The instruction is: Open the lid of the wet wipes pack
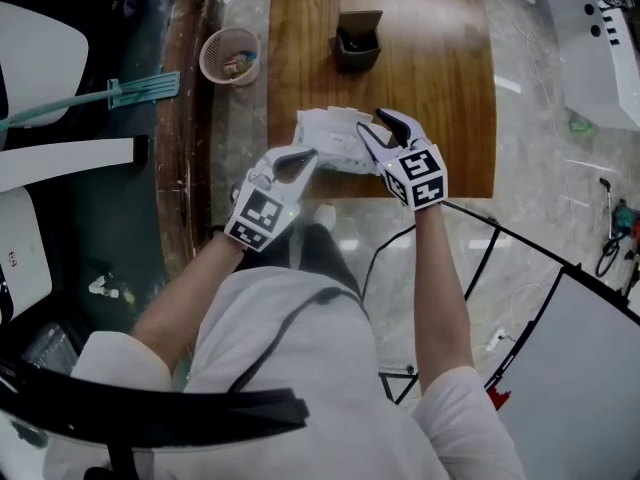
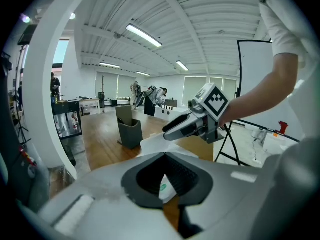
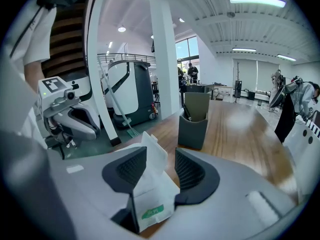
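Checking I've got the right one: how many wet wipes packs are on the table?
1. The wet wipes pack is at the table's near edge, between the left tool and the right tool. No other shows, though the tools hide some tabletop.

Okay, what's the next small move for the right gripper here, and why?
Probably close the right gripper on the white plastic wet wipes pack. Its upright flap stands between the open jaws with a gap showing at one pad, while the left gripper pinches the pack's other side, steadying it for a pull.
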`<state>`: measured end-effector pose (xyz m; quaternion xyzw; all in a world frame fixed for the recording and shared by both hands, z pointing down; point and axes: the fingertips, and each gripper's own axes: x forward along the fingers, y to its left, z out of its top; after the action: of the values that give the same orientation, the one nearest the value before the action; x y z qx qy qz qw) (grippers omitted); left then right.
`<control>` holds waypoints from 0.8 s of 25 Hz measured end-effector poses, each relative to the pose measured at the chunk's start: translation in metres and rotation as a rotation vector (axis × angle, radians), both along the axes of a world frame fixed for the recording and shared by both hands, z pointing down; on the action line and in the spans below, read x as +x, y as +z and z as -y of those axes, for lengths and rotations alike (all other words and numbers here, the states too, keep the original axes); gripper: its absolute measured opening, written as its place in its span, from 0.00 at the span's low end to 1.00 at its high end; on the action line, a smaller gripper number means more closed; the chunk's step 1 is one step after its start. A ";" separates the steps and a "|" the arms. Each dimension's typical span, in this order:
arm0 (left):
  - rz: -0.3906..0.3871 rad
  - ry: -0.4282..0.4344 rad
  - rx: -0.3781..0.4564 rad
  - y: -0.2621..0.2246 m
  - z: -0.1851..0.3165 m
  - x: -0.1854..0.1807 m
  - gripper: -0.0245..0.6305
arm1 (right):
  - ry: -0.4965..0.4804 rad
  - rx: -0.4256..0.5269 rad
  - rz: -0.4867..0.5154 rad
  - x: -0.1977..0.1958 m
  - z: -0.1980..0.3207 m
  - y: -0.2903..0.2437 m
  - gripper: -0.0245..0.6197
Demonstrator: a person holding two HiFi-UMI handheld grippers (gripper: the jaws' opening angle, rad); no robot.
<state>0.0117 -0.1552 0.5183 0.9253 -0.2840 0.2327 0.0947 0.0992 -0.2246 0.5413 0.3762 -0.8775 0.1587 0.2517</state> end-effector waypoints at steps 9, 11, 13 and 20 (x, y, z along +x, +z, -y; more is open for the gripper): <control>-0.047 -0.019 0.068 -0.050 -0.010 0.006 0.04 | 0.118 0.121 0.150 0.003 -0.046 -0.070 0.16; -0.058 -0.019 0.086 -0.062 -0.014 0.006 0.04 | 0.139 0.150 0.195 0.002 -0.060 -0.088 0.10; -0.066 -0.019 0.107 -0.074 -0.018 0.006 0.04 | 0.149 0.179 0.229 -0.001 -0.075 -0.105 0.06; -0.097 -0.031 0.156 -0.109 -0.028 0.007 0.04 | 0.162 0.258 0.316 -0.008 -0.117 -0.152 0.05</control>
<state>0.0191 -0.1269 0.4097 0.9355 -0.3108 0.1632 0.0399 0.0912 -0.1077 0.3893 0.4449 -0.8860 0.1218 0.0473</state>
